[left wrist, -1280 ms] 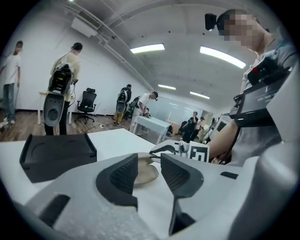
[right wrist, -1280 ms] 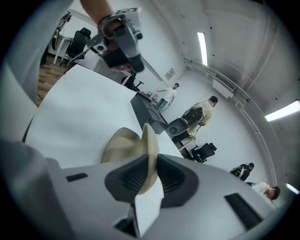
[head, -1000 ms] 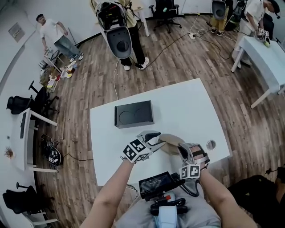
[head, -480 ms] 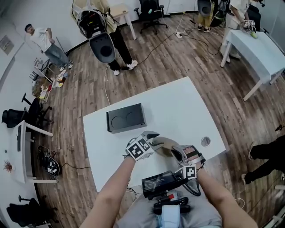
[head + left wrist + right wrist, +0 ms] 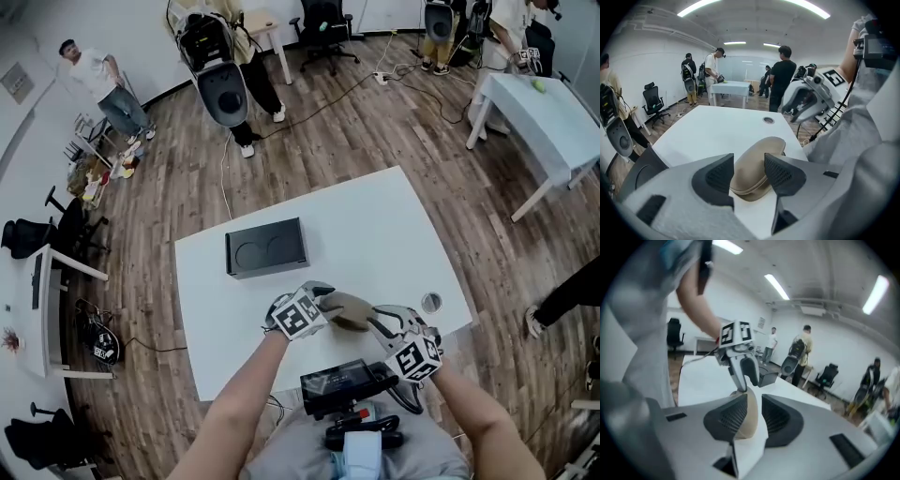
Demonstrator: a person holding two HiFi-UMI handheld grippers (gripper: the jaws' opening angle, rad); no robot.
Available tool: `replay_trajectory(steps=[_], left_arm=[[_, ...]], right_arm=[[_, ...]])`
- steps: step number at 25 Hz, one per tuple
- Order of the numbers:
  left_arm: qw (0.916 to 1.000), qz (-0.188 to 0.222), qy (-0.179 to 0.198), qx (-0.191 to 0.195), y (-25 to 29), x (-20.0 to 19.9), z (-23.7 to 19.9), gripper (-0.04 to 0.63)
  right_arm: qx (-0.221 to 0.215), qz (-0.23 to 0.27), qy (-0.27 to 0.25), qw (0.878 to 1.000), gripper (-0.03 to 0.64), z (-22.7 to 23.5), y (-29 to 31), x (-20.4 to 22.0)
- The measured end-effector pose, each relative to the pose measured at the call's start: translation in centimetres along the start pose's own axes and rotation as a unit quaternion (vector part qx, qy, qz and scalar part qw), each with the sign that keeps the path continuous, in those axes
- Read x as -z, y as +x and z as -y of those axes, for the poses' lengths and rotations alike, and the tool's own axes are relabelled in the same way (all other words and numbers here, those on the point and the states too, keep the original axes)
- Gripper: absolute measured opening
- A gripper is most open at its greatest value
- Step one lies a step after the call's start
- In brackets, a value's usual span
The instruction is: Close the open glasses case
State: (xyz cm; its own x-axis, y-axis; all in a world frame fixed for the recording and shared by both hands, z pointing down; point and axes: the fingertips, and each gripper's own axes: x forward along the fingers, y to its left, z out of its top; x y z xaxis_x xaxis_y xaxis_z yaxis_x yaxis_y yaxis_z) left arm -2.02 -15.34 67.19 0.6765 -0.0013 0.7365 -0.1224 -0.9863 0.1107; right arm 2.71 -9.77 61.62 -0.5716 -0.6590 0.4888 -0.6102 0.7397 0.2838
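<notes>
The left gripper (image 5: 749, 164) has its two dark ribbed pads (image 5: 717, 176) standing wide apart. Its jaws have just been opening, and the near end of the tan glasses case (image 5: 761, 152) lies between them without being squeezed. The case is an oval shell lying flat, its lid down on its base with a seam showing round the end. The right gripper (image 5: 754, 416) holds its pads (image 5: 731, 420) only a narrow gap apart. In that gap the case's other end shows against one pad, with a strip of white table between it and the other pad, so nothing is clamped. From the head view the two grippers meet over the case from either side. Each carries a cube with square markers (image 5: 298, 314), and each is held on a bare forearm reaching in from the bottom edge. The case sits near the front edge of a white table (image 5: 375, 225). A round cable hole (image 5: 430, 302) is just to its right, and a black box (image 5: 266, 248) with two circular dents in its top lies well apart toward the far left. Around the table are wood flooring, office chairs, other white tables and several people standing.
</notes>
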Motion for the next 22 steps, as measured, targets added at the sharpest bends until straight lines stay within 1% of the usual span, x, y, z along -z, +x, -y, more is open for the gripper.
replay_trajectory(steps=[1, 2, 3, 4, 6, 7, 9, 10, 12, 15, 19, 22], left_arm=[[1.0, -0.003, 0.004, 0.001, 0.0, 0.1, 0.1, 0.19], [0.9999, -0.006, 0.009, 0.002, 0.1, 0.3, 0.1, 0.19], [0.9999, -0.008, 0.014, 0.002, 0.3, 0.5, 0.1, 0.19], [0.9998, -0.01, 0.02, 0.003, 0.4, 0.7, 0.2, 0.19], [0.9995, -0.014, 0.026, 0.005, 0.5, 0.9, 0.4, 0.19], [0.9995, -0.019, 0.026, 0.006, 0.5, 1.0, 0.6, 0.19], [0.9992, -0.028, 0.026, 0.011, 0.7, 1.5, 0.9, 0.19], [0.999, -0.033, 0.027, 0.012, 0.8, 1.7, 1.0, 0.19], [0.9987, -0.04, 0.028, 0.014, 1.0, 2.1, 1.3, 0.19], [0.9981, -0.053, 0.029, 0.014, 1.4, 2.9, 1.7, 0.19], [0.9968, -0.07, 0.039, 0.008, 1.9, 4.0, 2.1, 0.189], [0.9962, -0.073, 0.047, 0.003, 2.0, 4.2, 2.1, 0.19]], right_arm=[[-0.018, -0.004, 0.057, 0.998, 0.074, 0.9, 0.0, -0.2], [-0.038, -0.014, 0.107, 0.993, 0.077, 1.6, 0.2, -0.3], [-0.061, -0.029, 0.148, 0.987, 0.117, 2.0, 0.7, -0.1], [-0.085, -0.047, 0.18, 0.979, 0.157, 2.1, 1.3, 0.2], [-0.131, -0.088, 0.217, 0.963, 0.234, 1.5, 2.6, 1.3], [-0.149, -0.111, 0.224, 0.957, 0.235, 1.0, 3.3, 2.0], [-0.168, -0.152, 0.226, 0.948, 0.235, 0.1, 4.4, 3.4], [-0.17, -0.166, 0.223, 0.946, 0.235, -0.2, 4.9, 4.0], [-0.169, -0.185, 0.214, 0.944, 0.233, -0.6, 5.7, 4.7], [-0.18, -0.205, 0.202, 0.941, 0.233, -1.7, 6.2, 5.4], [-0.176, -0.231, 0.17, 0.942, 0.233, -2.8, 6.5, 5.8], [-0.171, -0.242, 0.146, 0.944, 0.233, -2.9, 6.7, 5.7]])
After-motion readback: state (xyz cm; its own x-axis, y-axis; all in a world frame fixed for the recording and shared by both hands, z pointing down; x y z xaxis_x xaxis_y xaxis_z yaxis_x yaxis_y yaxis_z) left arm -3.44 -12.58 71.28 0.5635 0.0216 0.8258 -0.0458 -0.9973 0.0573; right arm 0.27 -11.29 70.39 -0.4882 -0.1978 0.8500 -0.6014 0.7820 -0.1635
